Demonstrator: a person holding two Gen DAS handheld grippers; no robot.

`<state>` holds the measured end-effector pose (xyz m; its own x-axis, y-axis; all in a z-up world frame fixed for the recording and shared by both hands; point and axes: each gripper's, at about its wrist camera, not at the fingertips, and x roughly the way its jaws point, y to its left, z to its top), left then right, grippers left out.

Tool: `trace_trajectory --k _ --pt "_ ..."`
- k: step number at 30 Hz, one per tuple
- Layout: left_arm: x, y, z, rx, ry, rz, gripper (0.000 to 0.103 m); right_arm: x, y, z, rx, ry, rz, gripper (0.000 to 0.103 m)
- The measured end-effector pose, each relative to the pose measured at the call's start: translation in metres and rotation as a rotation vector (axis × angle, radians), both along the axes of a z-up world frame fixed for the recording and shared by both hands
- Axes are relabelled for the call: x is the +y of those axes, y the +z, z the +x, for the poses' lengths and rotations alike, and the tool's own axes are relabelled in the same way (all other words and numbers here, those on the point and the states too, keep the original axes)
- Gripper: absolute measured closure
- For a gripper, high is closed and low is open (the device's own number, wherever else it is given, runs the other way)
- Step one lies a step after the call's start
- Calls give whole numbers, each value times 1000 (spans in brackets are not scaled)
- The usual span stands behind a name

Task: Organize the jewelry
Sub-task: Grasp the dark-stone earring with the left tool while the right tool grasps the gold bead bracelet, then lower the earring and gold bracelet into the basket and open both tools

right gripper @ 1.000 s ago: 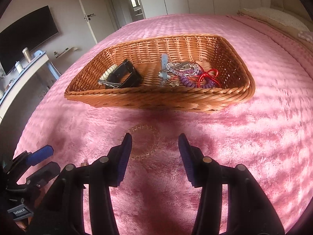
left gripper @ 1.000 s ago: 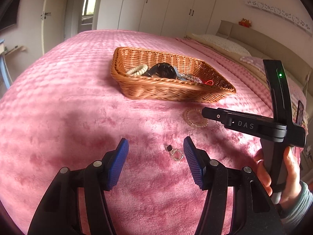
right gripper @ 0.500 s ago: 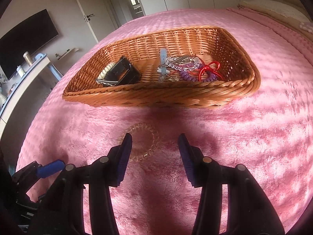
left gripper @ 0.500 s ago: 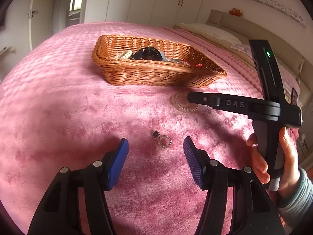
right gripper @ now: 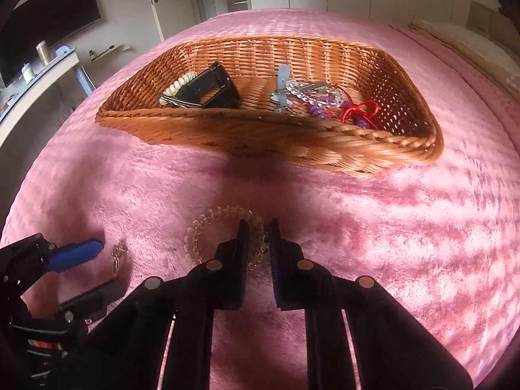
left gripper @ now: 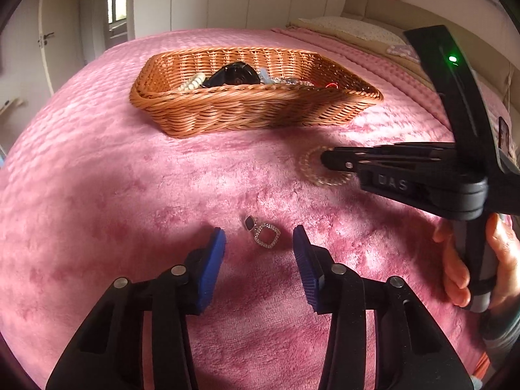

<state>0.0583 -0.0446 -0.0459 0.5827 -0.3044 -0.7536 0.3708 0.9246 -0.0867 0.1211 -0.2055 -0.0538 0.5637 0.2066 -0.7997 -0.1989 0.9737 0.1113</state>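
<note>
A clear beaded bracelet (right gripper: 208, 227) lies on the pink bedspread in front of the wicker basket (right gripper: 325, 152). My right gripper (right gripper: 258, 237) has closed down on the bracelet's near right part; a narrow gap shows between the jaws. The bracelet also shows in the left wrist view (left gripper: 312, 169), partly behind the right gripper (left gripper: 328, 159). A small earring (left gripper: 265, 232) with a dark stone lies on the bedspread between the pads of my open left gripper (left gripper: 260, 243). The earring also shows in the right wrist view (right gripper: 117, 255), beside the left gripper (right gripper: 97, 266).
The basket (left gripper: 247, 110) holds a black hair clip (right gripper: 208, 92), a cream bracelet (right gripper: 178, 84), a blue clip (right gripper: 282, 78), clear and purple beads (right gripper: 318, 97) and a red cord (right gripper: 357, 112). Pillows (left gripper: 344, 27) lie at the bed's head. A desk (right gripper: 35, 74) stands left of the bed.
My right gripper has closed from wide open onto the bracelet. My left gripper has moved forward and down, so the earring now lies between its pads.
</note>
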Motion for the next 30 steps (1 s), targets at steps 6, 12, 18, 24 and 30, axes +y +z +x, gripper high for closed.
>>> trace_trajectory --k 6,12,18,24,30 --pt "-1 -2 3 -2 3 -1 84 -12 -2 -4 -5 -2 12 92" --pt "-1 -3 3 -6 8 -8 100 0 -3 -6 -26 16 -45 92" --pt "-1 1 -2 -29 -1 -26 101 -10 5 -12 -52 20 40 95" --pt "6 13 -8 -70 2 -75 101 -19 18 -22 -54 27 153 95" --pt "15 41 -15 -117 15 -132 101 -25 48 -41 -101 27 194 95"
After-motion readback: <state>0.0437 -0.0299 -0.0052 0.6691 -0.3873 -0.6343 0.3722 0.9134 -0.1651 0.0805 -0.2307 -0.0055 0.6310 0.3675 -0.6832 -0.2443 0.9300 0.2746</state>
